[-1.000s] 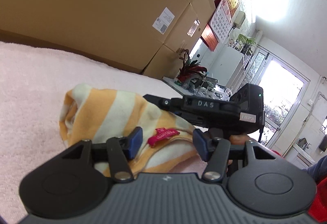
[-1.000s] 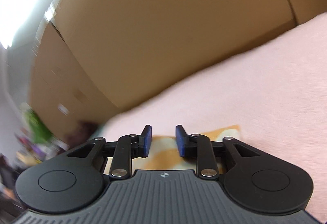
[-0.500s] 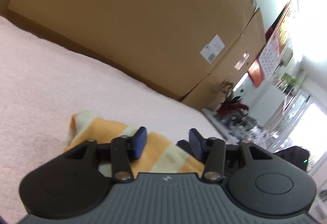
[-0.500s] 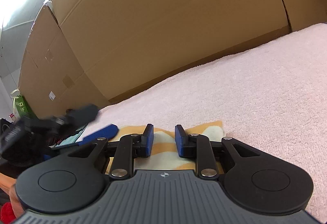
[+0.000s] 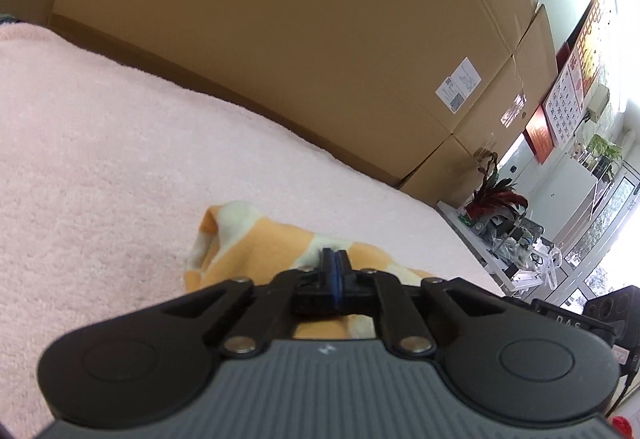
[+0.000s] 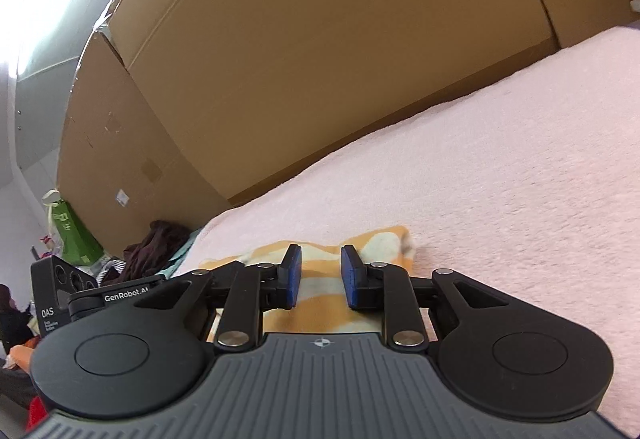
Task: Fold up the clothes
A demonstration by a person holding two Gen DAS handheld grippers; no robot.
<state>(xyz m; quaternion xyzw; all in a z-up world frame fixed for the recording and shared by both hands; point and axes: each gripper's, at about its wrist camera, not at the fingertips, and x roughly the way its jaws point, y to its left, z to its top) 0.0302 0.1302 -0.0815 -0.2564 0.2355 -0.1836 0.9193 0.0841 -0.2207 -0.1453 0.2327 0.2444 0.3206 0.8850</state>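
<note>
An orange and cream striped garment [image 5: 256, 251] lies bunched on the pink blanket [image 5: 100, 159]. My left gripper [image 5: 332, 263] sits at its near edge with the jaws closing; the blue pads are almost together on a fold of the cloth. In the right wrist view the same garment [image 6: 380, 239] lies under and just beyond my right gripper [image 6: 320, 271]. Its jaws stand a narrow gap apart and are closing slightly, with cloth showing below the gap and no pad pressing on it. The left gripper's black body [image 6: 60, 299] shows at the left.
Big cardboard boxes [image 5: 280, 39] wall off the far side of the blanket [image 6: 500, 199]. A heap of dark clothes [image 6: 148, 247] and a green bag [image 6: 68, 231] lie past its left end. A red-leaved plant [image 5: 496, 195] and cluttered shelves stand at the right.
The left jaws went from wide apart to almost together at the garment's edge, and that view rolled. The right gripper slid sideways along the garment, its gap about the same.
</note>
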